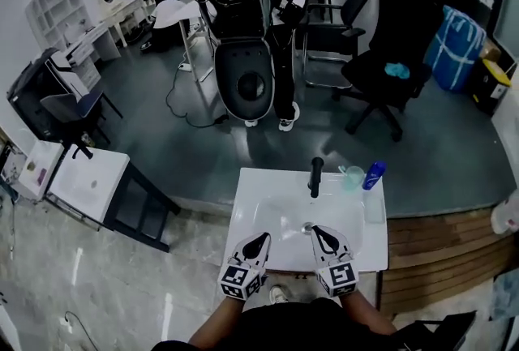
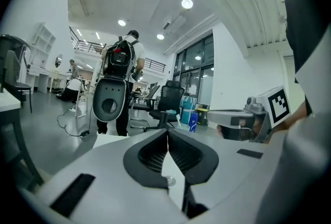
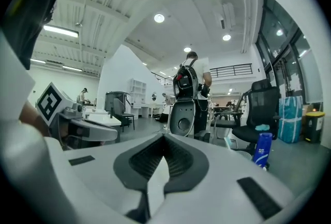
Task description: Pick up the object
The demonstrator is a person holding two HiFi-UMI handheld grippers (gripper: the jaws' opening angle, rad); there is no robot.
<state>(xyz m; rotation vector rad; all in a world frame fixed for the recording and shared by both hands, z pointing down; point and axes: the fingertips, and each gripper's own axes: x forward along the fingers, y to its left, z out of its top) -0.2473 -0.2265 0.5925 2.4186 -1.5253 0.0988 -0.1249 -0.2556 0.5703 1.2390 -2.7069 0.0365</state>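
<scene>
Both empty, left tongs (image 1: 263, 237) closed, right tongs (image 1: 315, 231) closed, above sink (image 1: 268, 187), drain (image 1: 307, 226) partly hidden.

Open room is offered by the basin (image 1: 280, 220) of the white sink (image 1: 243, 207), from the near rim, where the left gripper (image 1: 263, 237) and right gripper (image 1: 317, 230) are held side by side, towards the far rim. The far rim is blocked at its middle by an upright black tap (image 1: 316, 177). The far right corner is taken up by a cup (image 1: 352, 177) and a blue bottle (image 1: 374, 175), set just beside each other. The left rim is seen bare. Beyond the sink, the floor is occupied by a standing person (image 1: 284, 82) and, further right, a chair (image 1: 389, 66).
</scene>
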